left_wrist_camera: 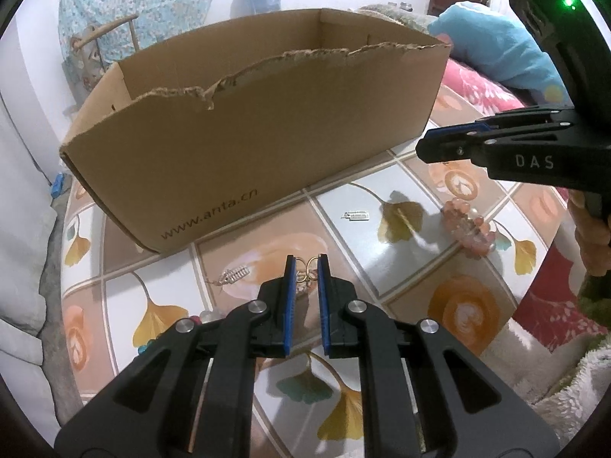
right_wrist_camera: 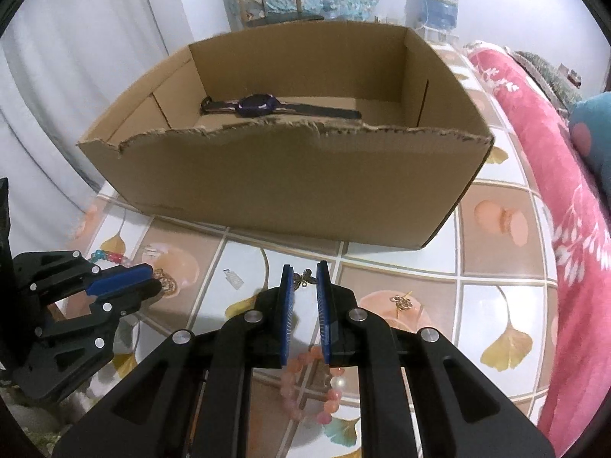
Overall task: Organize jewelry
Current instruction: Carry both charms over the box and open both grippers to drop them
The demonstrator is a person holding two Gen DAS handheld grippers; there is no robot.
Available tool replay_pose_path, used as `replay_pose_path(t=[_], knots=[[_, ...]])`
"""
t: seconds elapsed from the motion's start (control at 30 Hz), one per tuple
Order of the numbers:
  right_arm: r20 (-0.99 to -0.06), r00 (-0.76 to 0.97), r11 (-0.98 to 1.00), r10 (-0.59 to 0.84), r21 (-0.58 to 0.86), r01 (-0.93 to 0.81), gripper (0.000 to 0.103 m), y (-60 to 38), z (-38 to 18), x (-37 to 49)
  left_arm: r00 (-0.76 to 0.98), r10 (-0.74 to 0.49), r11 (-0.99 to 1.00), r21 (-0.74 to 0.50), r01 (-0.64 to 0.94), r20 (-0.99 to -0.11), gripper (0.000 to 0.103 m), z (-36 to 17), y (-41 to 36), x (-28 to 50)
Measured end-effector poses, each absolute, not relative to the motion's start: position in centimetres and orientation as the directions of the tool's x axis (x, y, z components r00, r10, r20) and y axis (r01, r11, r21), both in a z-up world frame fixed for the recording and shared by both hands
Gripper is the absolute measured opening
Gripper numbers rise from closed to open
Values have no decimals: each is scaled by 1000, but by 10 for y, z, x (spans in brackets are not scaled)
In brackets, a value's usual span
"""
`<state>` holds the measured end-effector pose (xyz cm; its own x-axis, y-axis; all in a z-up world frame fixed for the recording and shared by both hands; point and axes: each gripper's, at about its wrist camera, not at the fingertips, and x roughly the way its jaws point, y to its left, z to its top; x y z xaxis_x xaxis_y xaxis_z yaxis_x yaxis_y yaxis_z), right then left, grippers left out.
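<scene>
An open cardboard box (left_wrist_camera: 244,141) with a torn front rim stands on the tiled table; in the right wrist view the box (right_wrist_camera: 290,183) holds a dark wristwatch (right_wrist_camera: 259,107). My left gripper (left_wrist_camera: 306,267) is open low over the table, its fingers on either side of a gold ring piece (left_wrist_camera: 305,269). My right gripper (right_wrist_camera: 305,274) is open above the table, with a pink bead bracelet (right_wrist_camera: 305,381) below it and a small butterfly charm (right_wrist_camera: 303,276) beyond its tips. The right gripper (left_wrist_camera: 439,145) also shows in the left wrist view, above the pink bracelet (left_wrist_camera: 467,229).
A silver comb-shaped clip (left_wrist_camera: 233,275), a small silver tag (left_wrist_camera: 357,215), a gold charm (right_wrist_camera: 403,301) and a coloured bead bracelet (right_wrist_camera: 110,256) lie on the table. A pink blanket (right_wrist_camera: 553,175) lies along the right side.
</scene>
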<state>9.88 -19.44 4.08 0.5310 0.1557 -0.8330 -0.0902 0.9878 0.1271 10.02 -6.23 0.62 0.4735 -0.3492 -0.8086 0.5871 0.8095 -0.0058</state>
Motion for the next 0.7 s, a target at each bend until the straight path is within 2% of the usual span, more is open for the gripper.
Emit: replay_pose_path(t=[0.23,0.47,0.6,0.7], knots=[[-777,588,975,223,173,-142,12,-191,81,90,520,-392,807,-13,590,-759,10,44,-54,92],[-668,664,940,336,194,-281,12,-189,152,119,597,-474,781,4,625,-648,10,126,-35,129],[-705,563,899,431,280,-337,12,-193,157,175,566,-464,759,25,651,-681,10,144,-39,179],[-775,416,869,476,340,-359,12,-189,139,230,467,-419,728,19,685,-779,10,130,-56,232]])
